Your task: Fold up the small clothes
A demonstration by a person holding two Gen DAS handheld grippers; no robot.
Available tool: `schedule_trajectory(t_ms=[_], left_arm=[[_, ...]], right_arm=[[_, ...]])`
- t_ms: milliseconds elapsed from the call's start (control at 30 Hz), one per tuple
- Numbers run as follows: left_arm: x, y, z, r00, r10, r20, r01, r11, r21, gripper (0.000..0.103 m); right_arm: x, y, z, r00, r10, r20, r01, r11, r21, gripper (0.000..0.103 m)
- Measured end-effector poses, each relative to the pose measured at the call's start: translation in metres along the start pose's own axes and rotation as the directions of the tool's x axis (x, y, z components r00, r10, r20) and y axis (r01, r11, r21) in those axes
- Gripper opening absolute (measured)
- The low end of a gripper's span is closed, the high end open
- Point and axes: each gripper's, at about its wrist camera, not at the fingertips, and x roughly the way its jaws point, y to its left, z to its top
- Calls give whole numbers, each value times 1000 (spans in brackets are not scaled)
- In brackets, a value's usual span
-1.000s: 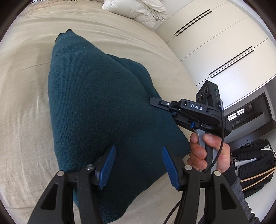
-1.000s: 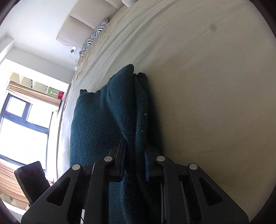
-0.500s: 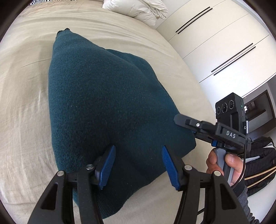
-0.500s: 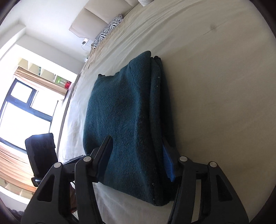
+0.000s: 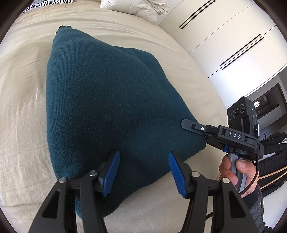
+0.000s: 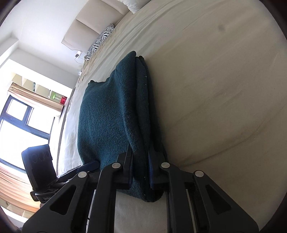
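Beige bedding covers the wide bed (image 5: 21, 111) that carries everything, with white pillows (image 5: 136, 8) and a zebra-striped cushion (image 6: 100, 40) at its head end and white wardrobe doors (image 5: 233, 39) along one side. Folded into a thick stack of layers, the dark teal sweater (image 5: 100, 100) lies flat on the bedding, near the bed's edge on the side of the person holding the tools. Over the sweater's near corner hangs the left gripper (image 5: 142, 172), its blue pads (image 5: 110, 172) spread wide apart with nothing between them. At the sweater's corner on the wardrobe side, the right gripper (image 6: 140, 170) is closed tight on the stacked edges of the sweater (image 6: 107, 114), the fabric squeezed between its fingers. A hand (image 5: 236, 172) grips that tool's handle just beyond the bed's edge. A bright window (image 6: 19, 118) with tan curtains shows past the bed's far side.
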Motion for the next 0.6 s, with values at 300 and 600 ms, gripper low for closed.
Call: schedule_trajectory(t_ms=[300,600], left_arm=[[-19,-3,7,1000,-17,17,17,1000,15,60],[-31,27,99,988,33,149,-27,999,-44,62]], right_arm=[[1,0,9,1000,14,-4,-13,1000,20,19],[3,69,82,990,140,33,-138,989,-55,19]])
